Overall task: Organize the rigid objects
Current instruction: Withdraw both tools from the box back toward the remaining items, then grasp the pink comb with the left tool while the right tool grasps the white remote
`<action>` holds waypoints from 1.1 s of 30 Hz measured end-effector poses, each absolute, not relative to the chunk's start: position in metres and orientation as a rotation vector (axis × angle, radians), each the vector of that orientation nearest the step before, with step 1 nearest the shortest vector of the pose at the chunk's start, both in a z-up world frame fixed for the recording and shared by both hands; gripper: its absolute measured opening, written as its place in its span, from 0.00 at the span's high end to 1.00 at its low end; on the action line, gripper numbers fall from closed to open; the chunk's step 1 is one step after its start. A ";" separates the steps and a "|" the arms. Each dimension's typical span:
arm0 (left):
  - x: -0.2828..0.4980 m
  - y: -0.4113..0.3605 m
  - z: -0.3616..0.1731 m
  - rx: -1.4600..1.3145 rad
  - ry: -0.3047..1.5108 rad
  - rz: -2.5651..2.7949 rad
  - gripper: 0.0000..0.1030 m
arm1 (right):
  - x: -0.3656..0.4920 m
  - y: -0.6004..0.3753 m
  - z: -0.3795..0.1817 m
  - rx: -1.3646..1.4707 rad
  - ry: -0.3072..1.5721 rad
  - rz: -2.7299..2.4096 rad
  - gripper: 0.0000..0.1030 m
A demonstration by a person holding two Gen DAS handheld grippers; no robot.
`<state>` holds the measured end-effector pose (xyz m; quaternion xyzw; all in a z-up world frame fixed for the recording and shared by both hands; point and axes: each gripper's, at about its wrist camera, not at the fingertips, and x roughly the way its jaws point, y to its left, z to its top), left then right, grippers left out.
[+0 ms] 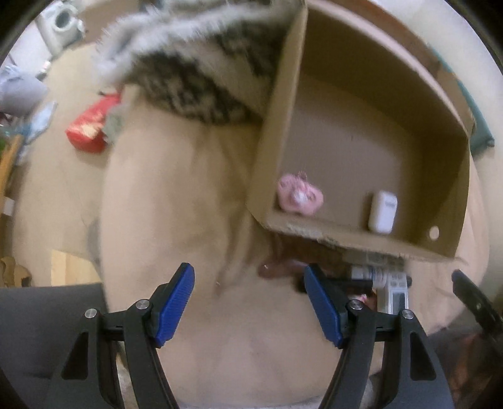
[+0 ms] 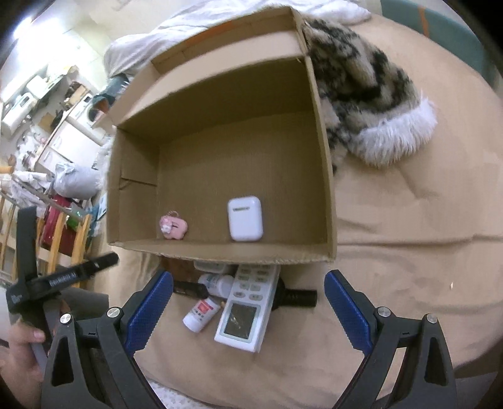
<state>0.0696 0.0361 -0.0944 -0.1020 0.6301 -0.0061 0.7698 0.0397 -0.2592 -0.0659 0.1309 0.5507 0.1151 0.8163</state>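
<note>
An open cardboard box (image 2: pixel 323 176) lies on a tan bed cover; it also shows in the left wrist view (image 1: pixel 276 132). Inside are a pink charm (image 2: pixel 174 226) (image 1: pixel 298 195) and a white earbud case (image 2: pixel 245 218) (image 1: pixel 383 212). In front of the box lie a white remote (image 2: pixel 246 310) (image 1: pixel 394 292), a small white tube with a red label (image 2: pixel 201 313), a small white bottle (image 2: pixel 217 283) and a black stick (image 2: pixel 298 297). My right gripper (image 2: pixel 248 311) is open, straddling the remote from above. My left gripper (image 1: pixel 248 302) is open and empty over bare cover, left of the pile.
A furry black-and-cream garment (image 2: pixel 364 91) (image 1: pixel 201 85) lies against the box's far side. A red package (image 1: pixel 89 129) sits at the left. White bedding (image 2: pixel 195 22) lies behind the box. Wooden chairs and clutter (image 2: pixel 63 226) stand off the bed's left.
</note>
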 end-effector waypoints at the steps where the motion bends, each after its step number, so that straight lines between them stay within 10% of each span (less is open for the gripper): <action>1: 0.070 0.035 -0.097 -0.221 1.365 -0.002 0.32 | 0.041 -0.259 -0.068 0.282 1.184 0.243 0.00; 13: 0.106 -0.032 -0.147 -0.014 1.463 -0.075 0.25 | 0.048 -0.255 -0.075 0.279 1.211 0.248 0.00; 20: 0.105 -0.064 -0.172 0.060 1.520 -0.161 0.01 | 0.050 -0.256 -0.079 0.286 1.222 0.240 0.00; 33: 0.115 -0.090 -0.184 0.097 1.517 -0.089 0.01 | 0.058 -0.245 -0.097 0.265 1.304 0.246 0.00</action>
